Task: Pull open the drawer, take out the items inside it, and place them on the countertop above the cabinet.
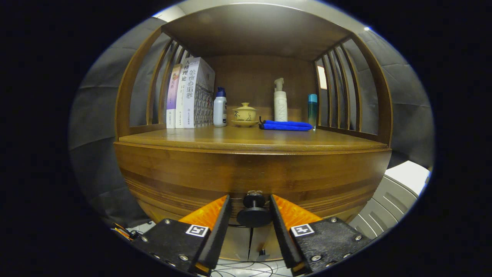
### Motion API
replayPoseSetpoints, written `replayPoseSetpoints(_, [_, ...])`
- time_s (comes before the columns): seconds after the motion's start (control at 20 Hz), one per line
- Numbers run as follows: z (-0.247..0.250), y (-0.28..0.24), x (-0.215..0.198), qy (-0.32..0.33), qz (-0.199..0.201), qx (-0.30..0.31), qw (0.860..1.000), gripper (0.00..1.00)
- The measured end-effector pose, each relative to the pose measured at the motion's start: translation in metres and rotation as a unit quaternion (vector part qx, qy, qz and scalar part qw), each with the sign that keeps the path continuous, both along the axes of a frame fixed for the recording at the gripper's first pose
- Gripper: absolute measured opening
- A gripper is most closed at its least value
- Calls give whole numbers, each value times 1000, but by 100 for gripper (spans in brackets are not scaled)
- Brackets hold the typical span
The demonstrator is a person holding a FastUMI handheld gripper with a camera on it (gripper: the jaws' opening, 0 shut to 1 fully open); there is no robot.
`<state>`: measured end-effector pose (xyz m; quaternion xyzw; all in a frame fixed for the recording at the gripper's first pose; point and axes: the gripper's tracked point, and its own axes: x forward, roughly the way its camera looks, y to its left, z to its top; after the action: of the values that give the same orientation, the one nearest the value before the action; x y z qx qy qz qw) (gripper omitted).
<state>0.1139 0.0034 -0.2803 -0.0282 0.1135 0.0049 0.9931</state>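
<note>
Gripper [250, 209]: fingers spread, one on each side of the drawer knob; a narrow gap shows between each finger and the knob's disc, so no pinch is confirmed.
Drawer knob [254, 215]: dark, round, on a short stem; sits between the fingertips, its stem running into the wood behind.
Drawer front [246, 177]: brown wood with paler bands, directly beyond the fingertips; sits flush under the countertop edge, closed. Contents cannot be seen.
Countertop [250, 140]: wooden surface above the drawer; its front half is bare, items stand along the back.
Books [190, 94]: several upright at the back left, leaning against the slatted side.
White bottle [220, 107]: blue cap, just right of the books, upright.
Lidded cup [245, 114]: pale yellow, on a saucer, near the middle of the back row.
Pump bottle [280, 102]: white, tall, upright, right of the cup and behind the blue bundle.
Blue bundle [286, 125]: soft, long, lying flat in front of the pump bottle; could be a folded umbrella or pouch, cannot tell which.
Teal bottle [312, 109]: slim, upright, at the back right, just beside the bundle's end.
Cabinet frame [127, 88]: curved wooden uprights with vertical slats on both sides, a wooden top overhead.
White object [396, 192]: ribbed, low to the right of the cabinet; identity unclear.
Cables [246, 267]: thin, on the floor below the fingers.
</note>
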Motion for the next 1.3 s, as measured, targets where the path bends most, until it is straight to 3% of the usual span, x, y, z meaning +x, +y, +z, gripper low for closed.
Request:
replayPoseSetpoints(0.1, [-3,-1,1,0,-3,1,1000,54])
replayPoseSetpoints(0.5, [-5,-2,-2,-4,8,-14,1000,34])
replayPoseSetpoints(1.1, [1,-8,-73,-4,10,-13,1000,33])
replayPoseSetpoints(1.3, [1,-9,-107,4,5,14,1000,33])
